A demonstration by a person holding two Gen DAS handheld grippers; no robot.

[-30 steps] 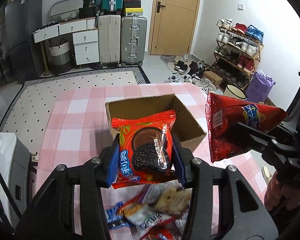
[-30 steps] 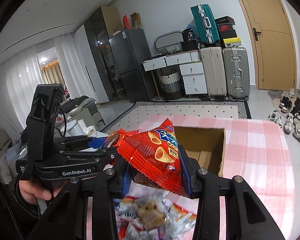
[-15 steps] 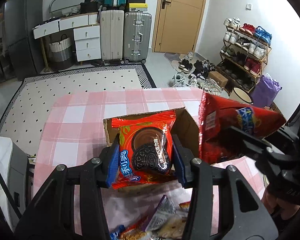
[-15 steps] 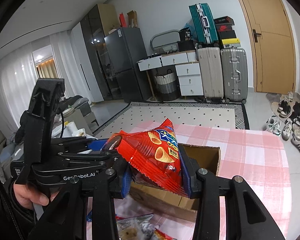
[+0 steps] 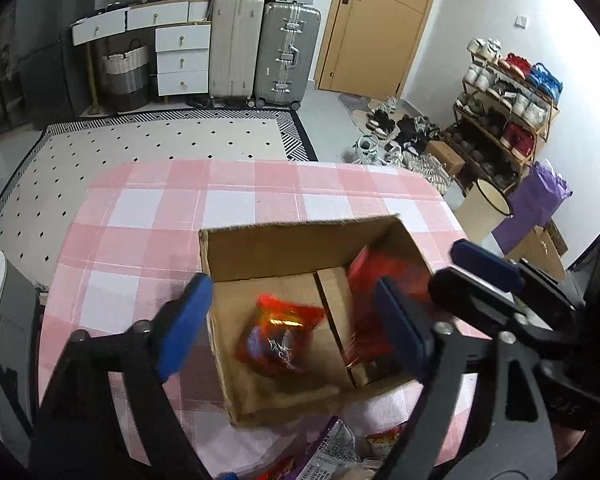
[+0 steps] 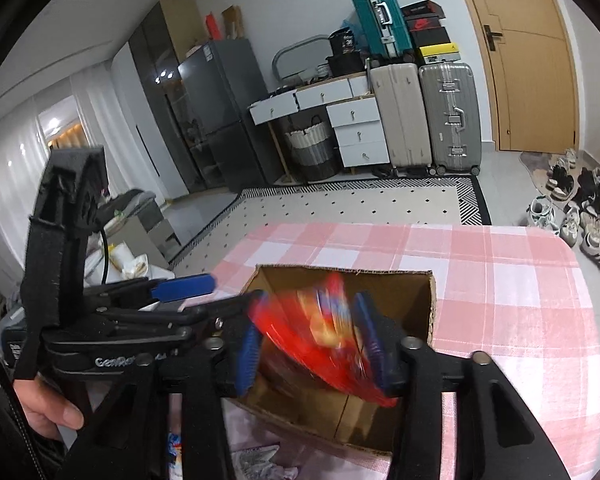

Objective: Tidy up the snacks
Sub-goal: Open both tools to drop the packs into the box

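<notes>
Above the cardboard box (image 5: 300, 248), left wrist view: left gripper (image 5: 288, 328), jaws just opened wide, cookie packet (image 5: 280, 340) free inside the box. Right wrist view: right gripper (image 6: 312, 344) has been opening; blurred red chip bag (image 6: 324, 340) between its pads, over the box; contact unclear.

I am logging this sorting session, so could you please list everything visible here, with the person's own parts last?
Cardboard box: one, brown, open-topped, on the table.
Cookie packet: one, red, blurred, inside the box, clear of the pads.
Chip bag: one, red, blurred, over the box between the right pads; contact unclear.
Loose snack packets: several, mixed colours, near table edge.
Tablecloth: one, pink and white check.
Suitcases: two upright, beige and silver; a teal one stacked above.
Shoe rack: one, wooden, right wall.
Left gripper: black, blue pads, jaws just opened.
Right gripper: black, blue pads, jaws just opening.
Hand: one, holding the left gripper.
</notes>
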